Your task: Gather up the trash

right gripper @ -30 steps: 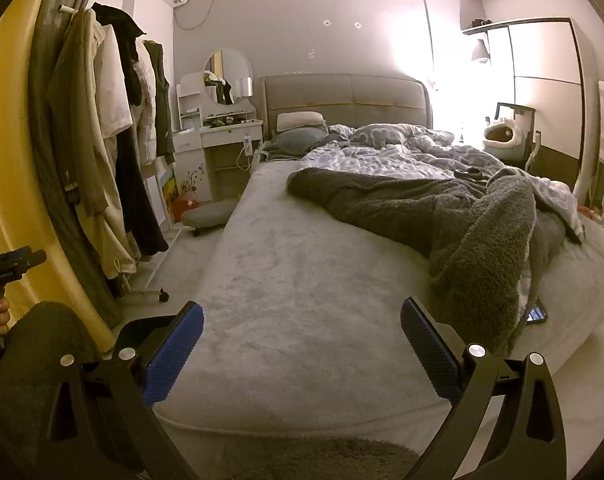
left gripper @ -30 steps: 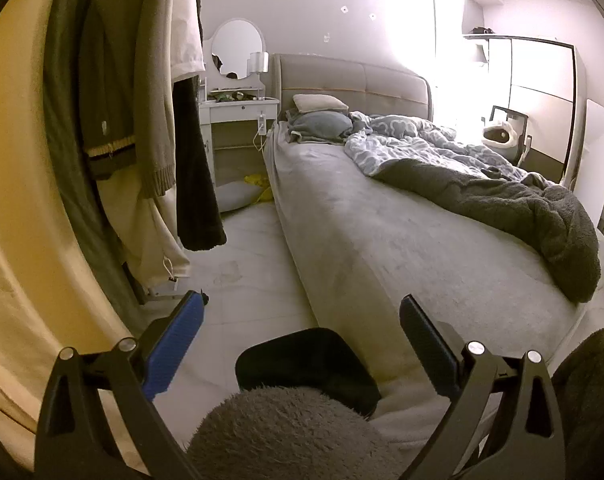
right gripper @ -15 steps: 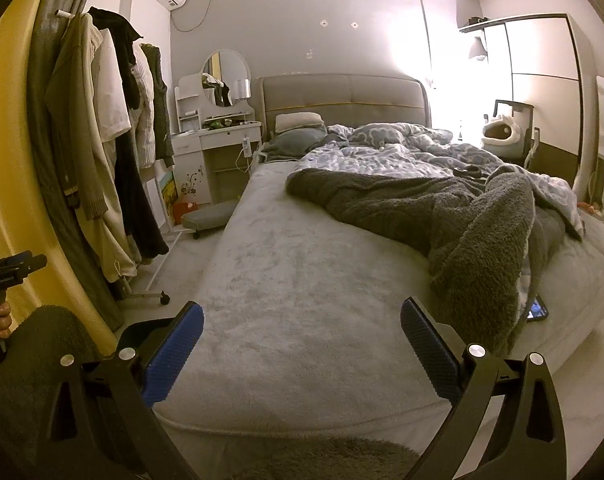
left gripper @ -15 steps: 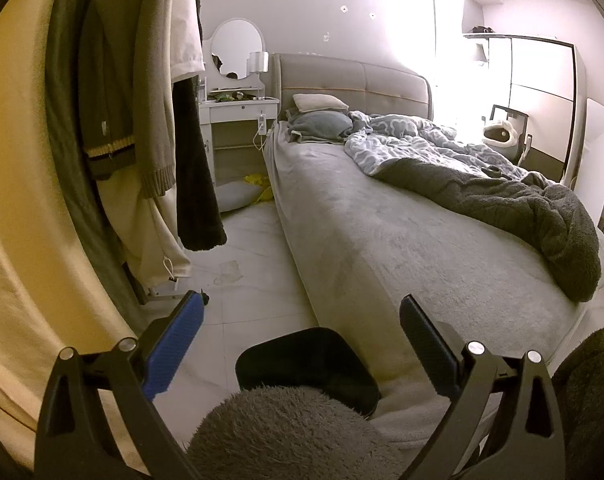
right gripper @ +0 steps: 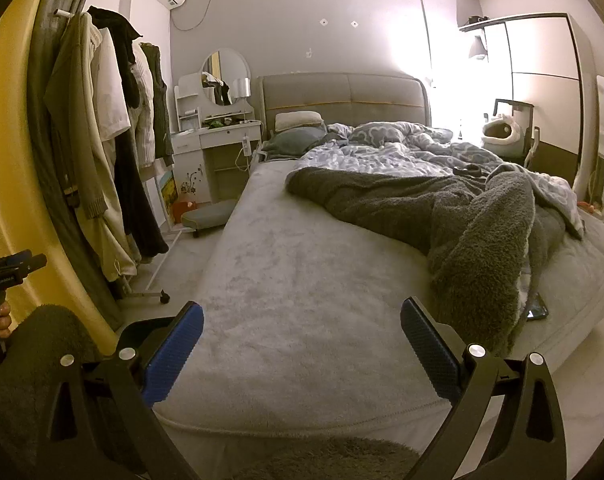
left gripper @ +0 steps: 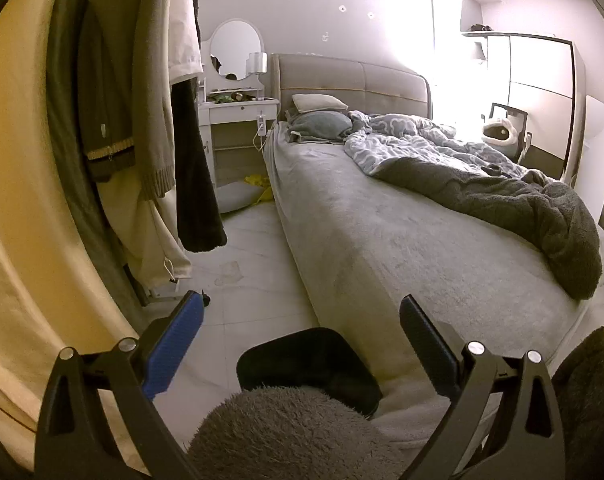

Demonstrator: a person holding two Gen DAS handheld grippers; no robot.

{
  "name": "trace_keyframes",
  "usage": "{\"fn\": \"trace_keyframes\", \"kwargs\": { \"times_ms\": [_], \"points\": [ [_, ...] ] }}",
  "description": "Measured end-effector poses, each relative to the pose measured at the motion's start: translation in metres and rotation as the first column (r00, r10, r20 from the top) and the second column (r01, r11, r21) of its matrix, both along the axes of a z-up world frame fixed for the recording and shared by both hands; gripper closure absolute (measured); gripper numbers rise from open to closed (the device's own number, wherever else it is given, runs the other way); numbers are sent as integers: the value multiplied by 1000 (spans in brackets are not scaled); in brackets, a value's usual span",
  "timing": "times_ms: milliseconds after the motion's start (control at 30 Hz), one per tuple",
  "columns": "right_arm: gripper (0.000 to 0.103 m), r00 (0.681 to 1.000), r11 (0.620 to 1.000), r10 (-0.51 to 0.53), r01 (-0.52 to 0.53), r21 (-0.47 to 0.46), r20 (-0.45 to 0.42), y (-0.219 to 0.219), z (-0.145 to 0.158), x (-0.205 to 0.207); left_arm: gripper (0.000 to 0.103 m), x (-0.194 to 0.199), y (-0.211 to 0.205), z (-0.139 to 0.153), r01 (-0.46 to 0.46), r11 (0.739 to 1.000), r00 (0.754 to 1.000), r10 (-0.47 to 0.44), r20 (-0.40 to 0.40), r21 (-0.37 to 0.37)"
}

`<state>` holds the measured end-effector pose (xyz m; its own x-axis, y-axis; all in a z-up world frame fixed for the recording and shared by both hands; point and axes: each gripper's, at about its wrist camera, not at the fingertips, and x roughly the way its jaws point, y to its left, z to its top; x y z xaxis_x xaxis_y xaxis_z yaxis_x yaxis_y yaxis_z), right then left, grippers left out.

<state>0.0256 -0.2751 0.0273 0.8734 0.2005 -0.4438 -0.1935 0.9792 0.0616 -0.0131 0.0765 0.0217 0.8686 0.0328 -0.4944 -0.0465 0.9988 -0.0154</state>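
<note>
Both tongs are held wide apart with nothing between them: the left gripper [left gripper: 302, 340] above a black bin [left gripper: 308, 364] at the bed's [left gripper: 382, 240] foot, the right gripper [right gripper: 302, 344] over the mattress. A crumpled scrap [left gripper: 229, 272] is seen on the floor beside the bed, near the clothes rack [left gripper: 141, 120].

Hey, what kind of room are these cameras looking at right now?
A bedroom in a home, most likely. An unmade bed with a padded headboard fills the view, a vanity with a round mirror stands beside it, and clothes hang on a rack at the left.
</note>
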Motion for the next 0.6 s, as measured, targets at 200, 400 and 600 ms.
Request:
{"fn": "trace_keyframes", "kwargs": {
  "times_ms": [200, 400, 600],
  "points": [
    [3, 1000, 1000, -1, 1, -2, -1, 1, 0, 0, 3, 0, 0, 0, 1, 1000, 1000, -1, 0, 3],
    [3, 1000, 1000, -1, 1, -1, -1, 0, 0, -1, 3, 1, 0, 0, 3, 1000, 1000, -3, -1, 9],
    [3, 1000, 1000, 0, 0, -2, -1, 0, 1, 0, 3, 1, -1, 1, 8, 1000, 1000, -8, -1, 21]
  ]
}}
